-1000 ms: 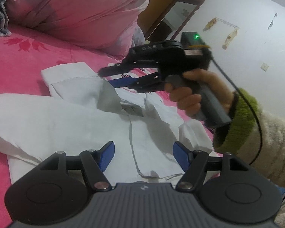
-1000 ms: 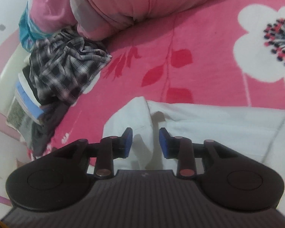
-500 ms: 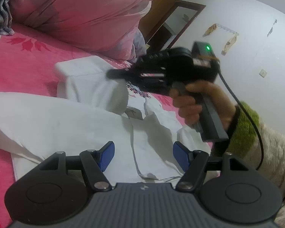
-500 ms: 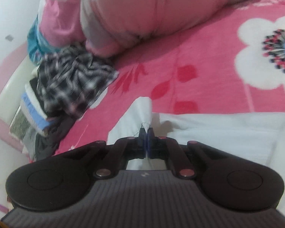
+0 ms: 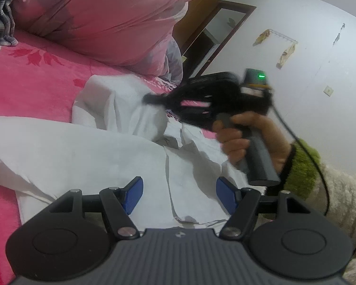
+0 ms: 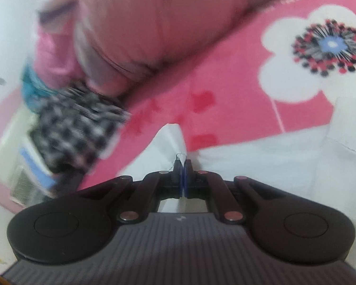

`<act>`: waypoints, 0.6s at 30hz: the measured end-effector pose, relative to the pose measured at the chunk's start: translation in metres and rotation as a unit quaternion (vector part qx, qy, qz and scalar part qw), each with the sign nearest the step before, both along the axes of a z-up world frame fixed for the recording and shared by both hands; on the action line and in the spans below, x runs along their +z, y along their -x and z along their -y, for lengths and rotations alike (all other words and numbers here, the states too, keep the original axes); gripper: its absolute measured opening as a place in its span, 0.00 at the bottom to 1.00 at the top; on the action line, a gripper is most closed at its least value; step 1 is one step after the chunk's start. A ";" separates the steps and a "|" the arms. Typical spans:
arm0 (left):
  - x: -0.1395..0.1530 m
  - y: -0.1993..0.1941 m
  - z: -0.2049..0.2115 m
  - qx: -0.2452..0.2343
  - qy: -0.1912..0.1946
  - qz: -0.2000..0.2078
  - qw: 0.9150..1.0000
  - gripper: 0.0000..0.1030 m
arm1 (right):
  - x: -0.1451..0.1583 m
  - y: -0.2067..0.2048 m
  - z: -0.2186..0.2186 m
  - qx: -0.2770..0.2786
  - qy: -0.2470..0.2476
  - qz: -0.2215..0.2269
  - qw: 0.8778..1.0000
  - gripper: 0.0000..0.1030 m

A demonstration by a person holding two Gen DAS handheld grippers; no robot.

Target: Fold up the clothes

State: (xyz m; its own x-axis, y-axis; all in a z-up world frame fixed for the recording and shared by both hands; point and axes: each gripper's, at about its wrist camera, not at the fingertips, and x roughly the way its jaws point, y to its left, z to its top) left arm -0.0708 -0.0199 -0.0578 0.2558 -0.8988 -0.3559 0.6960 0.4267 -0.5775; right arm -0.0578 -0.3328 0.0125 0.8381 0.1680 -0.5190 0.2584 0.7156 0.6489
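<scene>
Left wrist view: my left gripper (image 5: pixel 179 196) hangs jaws apart, empty, over the white shirt (image 5: pixel 87 152) spread on the pink bedspread (image 5: pixel 28 80). Right wrist view: my right gripper (image 6: pixel 183 166) is clamped on a raised shirt corner (image 6: pixel 172 140).

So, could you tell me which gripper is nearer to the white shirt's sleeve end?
Right. The right gripper is shut on the sleeve end of the white shirt; the left gripper hangs open above the shirt's body.
</scene>
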 end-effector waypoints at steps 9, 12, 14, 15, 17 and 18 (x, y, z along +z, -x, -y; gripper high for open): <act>-0.001 -0.002 0.000 -0.001 0.000 -0.003 1.000 0.67 | 0.001 0.006 -0.007 0.000 0.023 0.020 1.000 0.03; -0.001 -0.002 0.000 -0.001 0.000 -0.004 1.000 0.67 | -0.013 -0.009 -0.008 0.018 0.008 -0.010 1.000 0.05; 0.000 -0.002 0.000 -0.002 0.002 -0.005 1.000 0.68 | -0.012 -0.010 -0.008 0.016 0.013 -0.023 1.000 0.12; 0.000 -0.001 -0.001 -0.002 0.003 -0.005 1.000 0.68 | -0.007 -0.006 -0.007 0.007 0.018 -0.020 1.000 0.17; 0.001 -0.001 -0.002 -0.003 0.005 -0.006 1.000 0.69 | 0.003 0.002 -0.004 -0.010 0.028 -0.015 0.999 0.30; 0.000 -0.001 -0.002 -0.004 0.005 -0.007 1.000 0.69 | 0.009 0.005 -0.005 -0.014 0.038 -0.012 0.999 0.32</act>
